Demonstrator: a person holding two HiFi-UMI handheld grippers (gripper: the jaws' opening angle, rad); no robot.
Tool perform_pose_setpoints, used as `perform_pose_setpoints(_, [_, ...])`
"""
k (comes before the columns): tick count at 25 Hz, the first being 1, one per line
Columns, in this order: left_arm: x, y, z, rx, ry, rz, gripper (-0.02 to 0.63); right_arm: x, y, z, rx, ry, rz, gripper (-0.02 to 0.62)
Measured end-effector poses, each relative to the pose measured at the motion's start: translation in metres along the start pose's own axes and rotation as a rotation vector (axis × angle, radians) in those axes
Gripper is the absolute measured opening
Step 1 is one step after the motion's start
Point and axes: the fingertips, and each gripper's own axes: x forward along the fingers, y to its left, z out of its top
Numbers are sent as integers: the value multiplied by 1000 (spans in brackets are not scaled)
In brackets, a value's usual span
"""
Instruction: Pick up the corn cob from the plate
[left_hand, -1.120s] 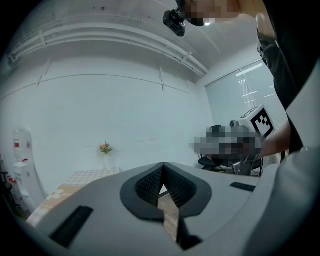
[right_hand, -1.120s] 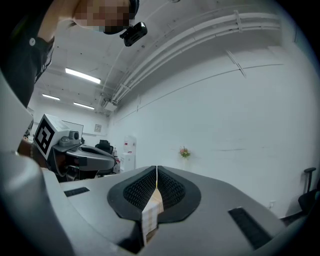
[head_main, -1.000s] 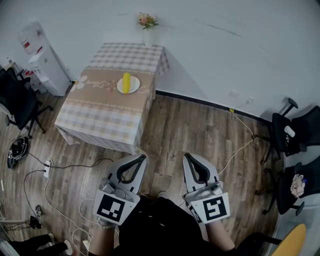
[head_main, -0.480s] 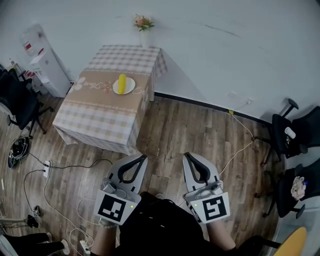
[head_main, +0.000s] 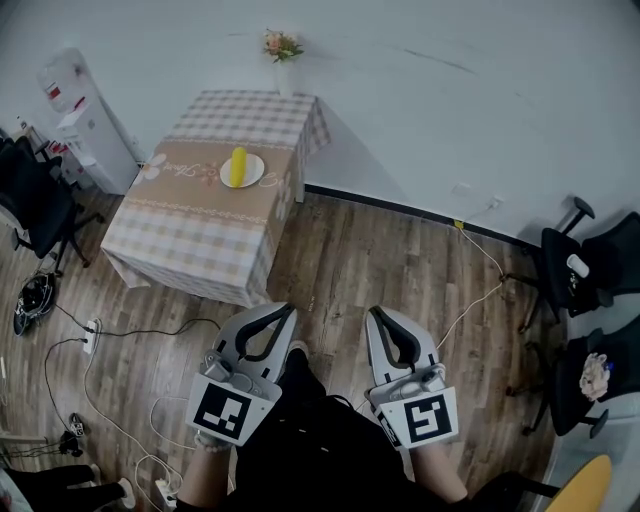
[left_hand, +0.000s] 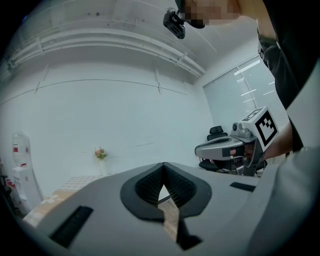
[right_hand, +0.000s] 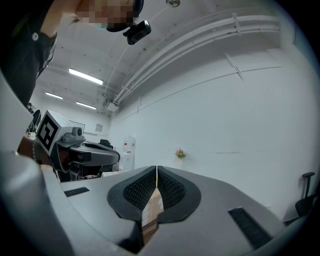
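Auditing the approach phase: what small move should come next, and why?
Probably step toward the table: the corn cob sits on its plate well out of reach, and the left gripper and right gripper are both shut and empty.

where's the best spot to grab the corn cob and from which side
Take the corn cob across its middle, jaws spanning its narrow width: it is long and round. Its length points away from the table's near edge, so probably come from that open near side, above the plate rim.
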Motion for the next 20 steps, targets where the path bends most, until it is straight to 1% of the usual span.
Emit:
perform_pose_setpoints(5, [11,6,-2,15,2,-6,12,8,-6,-6,4,14,-3,43])
perform_pose_setpoints(11, [30,21,-6,18,9,-13,12,29,-18,-11,-3,17,-10,43])
perform_pose_setpoints(20, [85,56,0,25,-11,-49,12,80,-54,-9,-8,24,-34,43])
